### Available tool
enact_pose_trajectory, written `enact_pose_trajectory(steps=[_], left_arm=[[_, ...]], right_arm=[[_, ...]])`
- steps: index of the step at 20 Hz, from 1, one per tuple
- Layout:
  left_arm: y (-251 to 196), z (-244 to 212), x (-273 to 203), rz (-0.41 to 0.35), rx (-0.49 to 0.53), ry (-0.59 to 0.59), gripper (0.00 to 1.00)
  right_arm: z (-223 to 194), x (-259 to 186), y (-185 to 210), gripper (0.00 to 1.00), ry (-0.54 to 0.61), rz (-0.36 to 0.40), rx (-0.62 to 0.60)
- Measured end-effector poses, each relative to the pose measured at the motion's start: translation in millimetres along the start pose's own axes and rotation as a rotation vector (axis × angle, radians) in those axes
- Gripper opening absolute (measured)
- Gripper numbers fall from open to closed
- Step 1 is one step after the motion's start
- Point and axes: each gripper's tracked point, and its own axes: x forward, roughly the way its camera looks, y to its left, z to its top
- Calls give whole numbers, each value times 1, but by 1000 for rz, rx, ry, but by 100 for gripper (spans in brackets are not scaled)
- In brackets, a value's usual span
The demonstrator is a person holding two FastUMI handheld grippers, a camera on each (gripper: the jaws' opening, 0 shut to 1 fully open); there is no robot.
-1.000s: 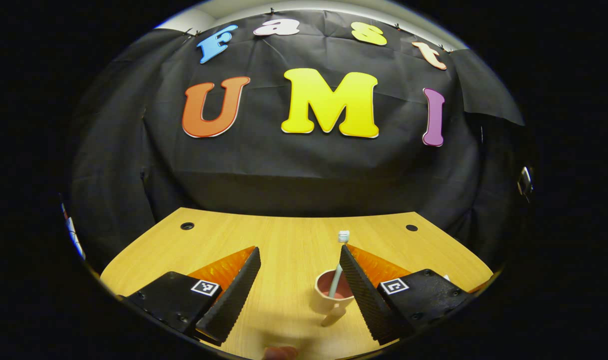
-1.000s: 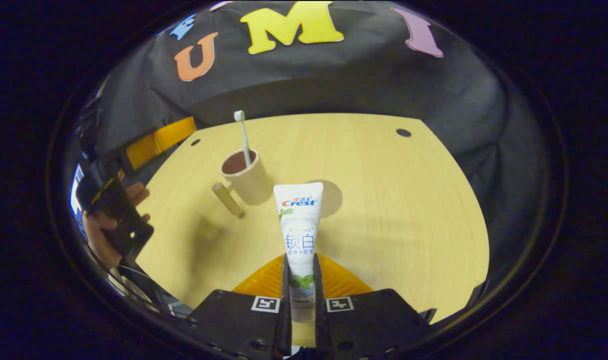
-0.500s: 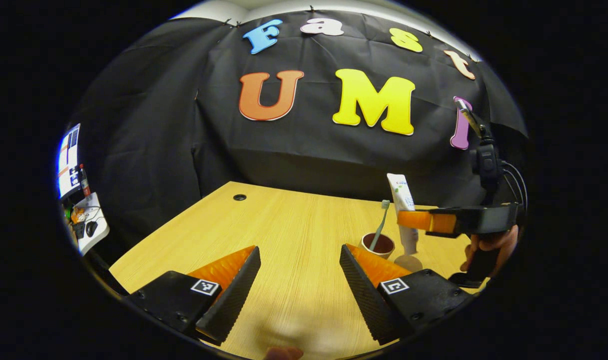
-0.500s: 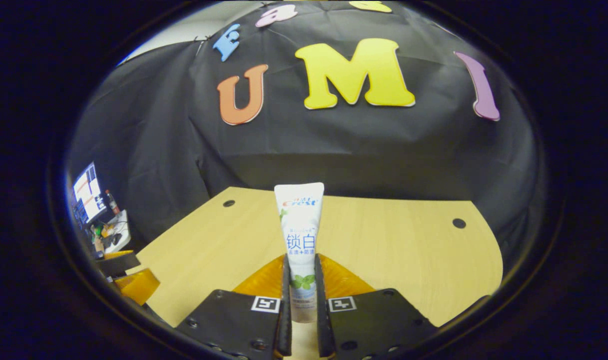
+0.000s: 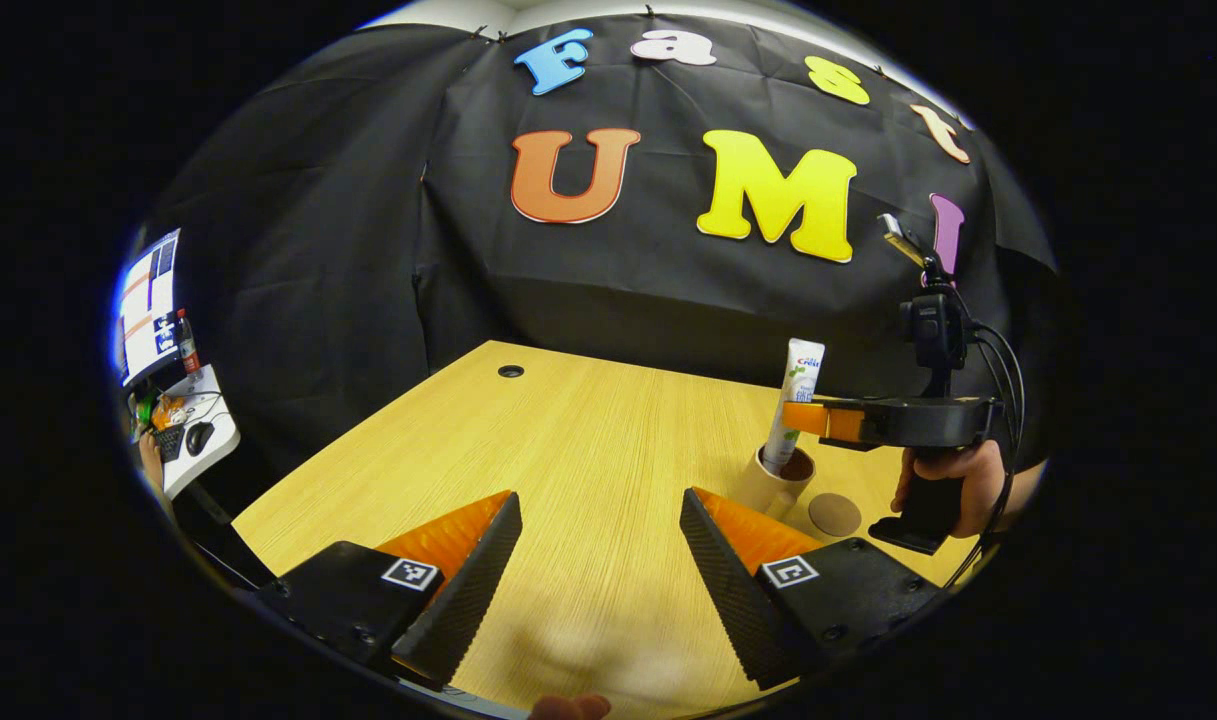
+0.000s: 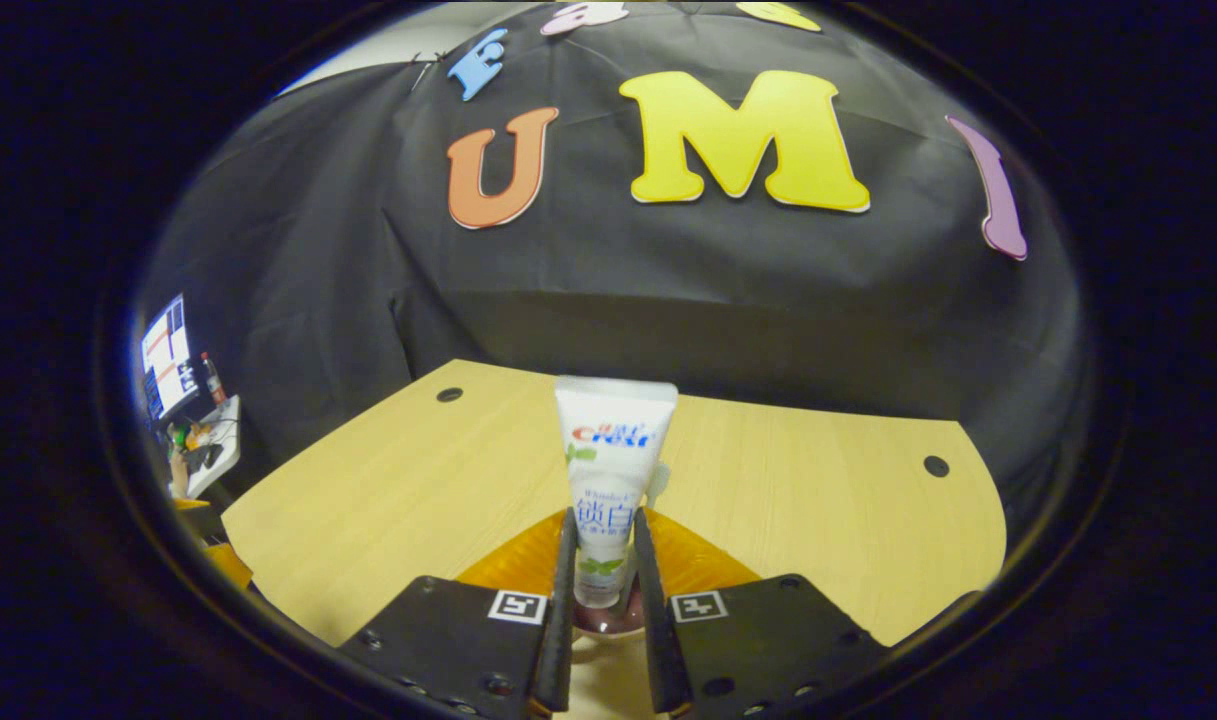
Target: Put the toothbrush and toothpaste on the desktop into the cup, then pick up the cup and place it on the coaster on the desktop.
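In the left gripper view, the left gripper (image 5: pixel 600 560) fills the lower middle of the frame with its jaws spread wide and nothing between them, only bare wooden desktop (image 5: pixel 528 460) showing in the gap. Toward the right of that frame stands the cup (image 5: pixel 774 485), a pale cup with a dark inside, and the toothpaste tube (image 5: pixel 794 402) rises upright out of its mouth, white with its crimped end at the top. The right gripper (image 5: pixel 803 418) reaches in level from the right edge and meets the tube partway up its length, with a hand (image 5: pixel 958 480) wrapped around its dark grip below. Just to the lower right of the cup lies the round brown coaster (image 5: pixel 834 513), flat on the desktop and apart from the cup. In the right gripper view, the right gripper (image 6: pixel 604 590) sits at the bottom centre with its jaws drawn narrow, both fingers pressed on the lower part of the toothpaste tube (image 6: pixel 611 470), which stands up the middle of the frame. A pale toothbrush head (image 6: pixel 660 481) peeks out just beside the tube's right edge, and the dark rim of the cup (image 6: pixel 608 625) shows under the tube between the fingers
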Motion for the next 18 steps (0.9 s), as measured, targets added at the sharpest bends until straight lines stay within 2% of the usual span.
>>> enact_pose_trajectory(steps=[2,4,5,6,8,12,18], left_arm=[[1,0,2,1,6,5,100],[-2,1,4,-9,13,0,100],[-4,2,6,-18,16,0,100],[-7,3,7,-30,20,0,100],[-14,3,10,-56,30,0,100],[-37,2,14,-134,52,13,100],[-99,-2,23,-282,117,115,100]], right_arm=[[-2,-4,0,31,5,5,-2],[2,-18,2,37,-12,11,-7],[2,-21,3,44,-16,9,-16],[0,-27,2,61,-19,9,-25],[0,-40,-1,75,-30,4,-30],[1,-81,-14,83,-63,-27,-6],[-17,-157,-68,83,-73,-129,2]])
